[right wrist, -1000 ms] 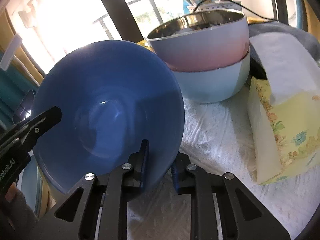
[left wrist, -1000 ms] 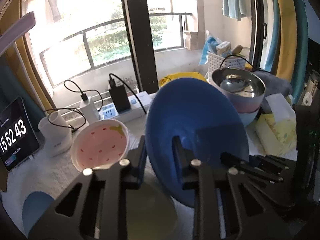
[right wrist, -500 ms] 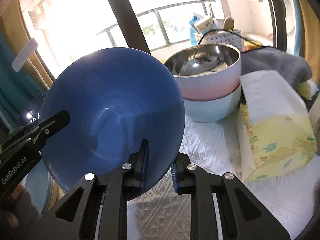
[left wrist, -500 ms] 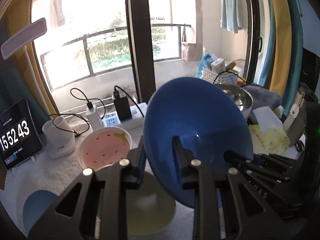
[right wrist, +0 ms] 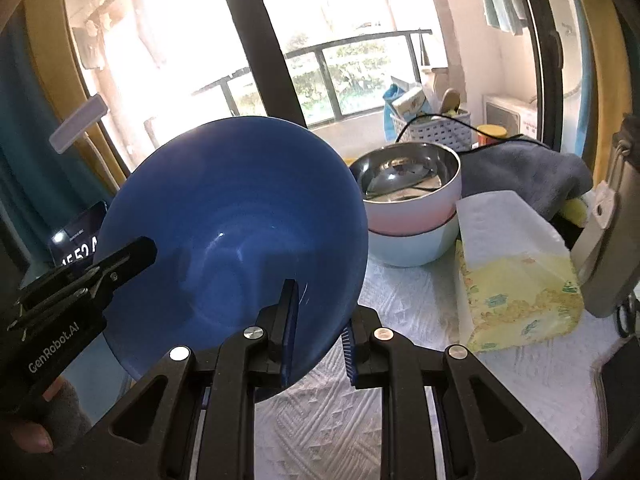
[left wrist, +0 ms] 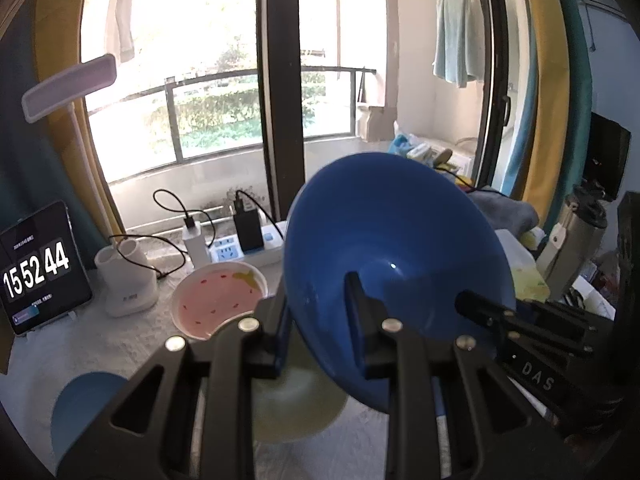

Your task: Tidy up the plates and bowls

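A big blue bowl [left wrist: 396, 248] is held tilted in the air by both grippers; it also shows in the right wrist view [right wrist: 236, 216]. My left gripper [left wrist: 316, 304] is shut on its left rim. My right gripper [right wrist: 320, 320] is shut on its near rim. Below it on the white mat lie a pale yellow plate [left wrist: 296, 404], a pink speckled bowl [left wrist: 220, 296] and a blue plate [left wrist: 80, 412]. A steel-lined pink bowl [right wrist: 412, 196] sits nested in a light blue bowl [right wrist: 416, 244] at the back right.
A tissue pack [right wrist: 516, 280], a grey towel [right wrist: 524, 172] and a metal flask [right wrist: 612, 236] stand to the right. A power strip with chargers [left wrist: 240, 240], a white lamp base [left wrist: 128, 284] and a clock tablet [left wrist: 40, 272] line the window side.
Both grippers have lifted the blue bowl higher above the table; the stacked bowls and the plates now sit lower and farther off in view.
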`<state>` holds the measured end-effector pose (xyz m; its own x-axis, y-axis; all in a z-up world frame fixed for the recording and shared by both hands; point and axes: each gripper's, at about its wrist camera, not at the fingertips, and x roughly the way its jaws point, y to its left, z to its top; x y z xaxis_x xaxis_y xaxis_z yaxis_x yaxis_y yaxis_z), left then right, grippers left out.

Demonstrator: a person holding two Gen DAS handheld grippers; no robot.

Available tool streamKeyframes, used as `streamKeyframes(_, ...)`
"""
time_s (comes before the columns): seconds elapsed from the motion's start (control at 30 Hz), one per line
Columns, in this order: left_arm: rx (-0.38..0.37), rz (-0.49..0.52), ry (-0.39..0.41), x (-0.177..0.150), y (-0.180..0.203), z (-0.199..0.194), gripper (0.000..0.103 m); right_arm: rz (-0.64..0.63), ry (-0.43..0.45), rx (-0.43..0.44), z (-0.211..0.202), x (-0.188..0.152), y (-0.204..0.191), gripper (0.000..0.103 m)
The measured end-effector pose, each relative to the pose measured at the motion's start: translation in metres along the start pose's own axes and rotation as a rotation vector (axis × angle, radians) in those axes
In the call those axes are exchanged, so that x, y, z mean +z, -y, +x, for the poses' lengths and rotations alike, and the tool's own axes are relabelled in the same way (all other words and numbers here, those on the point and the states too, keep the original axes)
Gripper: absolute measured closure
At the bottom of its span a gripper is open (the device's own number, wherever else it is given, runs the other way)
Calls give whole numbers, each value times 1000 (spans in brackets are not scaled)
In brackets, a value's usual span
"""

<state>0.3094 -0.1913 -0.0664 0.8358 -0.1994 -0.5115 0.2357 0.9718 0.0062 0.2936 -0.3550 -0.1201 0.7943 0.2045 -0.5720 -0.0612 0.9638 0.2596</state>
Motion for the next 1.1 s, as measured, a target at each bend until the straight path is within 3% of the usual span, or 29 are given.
streamKeyframes(1.1,-18,-56,15,-34,-39,-70,78,-51,16,3,-44,-15,-55,82)
